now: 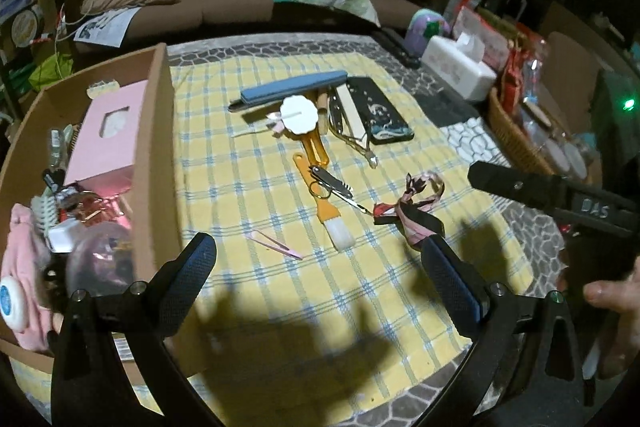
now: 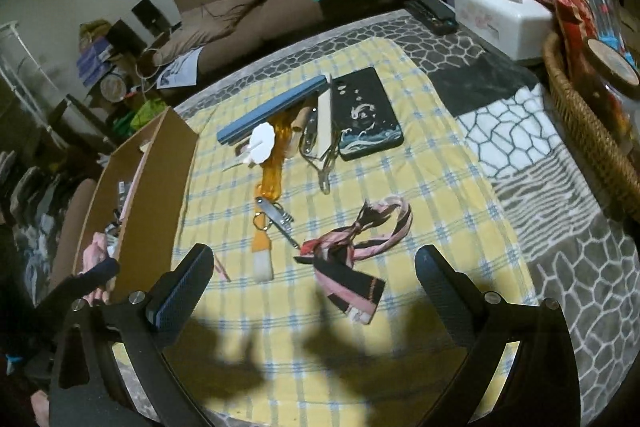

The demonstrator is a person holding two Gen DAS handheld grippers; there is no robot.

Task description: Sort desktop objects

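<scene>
Above the table's yellow cloth [image 2: 400,187], your left gripper [image 1: 320,267] and right gripper [image 2: 312,267] hover, jaws spread empty, near the ribbon [image 2: 352,247].

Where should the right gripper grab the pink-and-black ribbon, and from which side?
Take the ribbon at its knotted middle, coming straight down from above: it lies flat and limp on the yellow checked cloth, and the bunch is its thickest part. The right gripper, open, is probably best placed.

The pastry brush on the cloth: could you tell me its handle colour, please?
Orange handle, white bristles: pastry brush, clearest in the left wrist view.
</scene>
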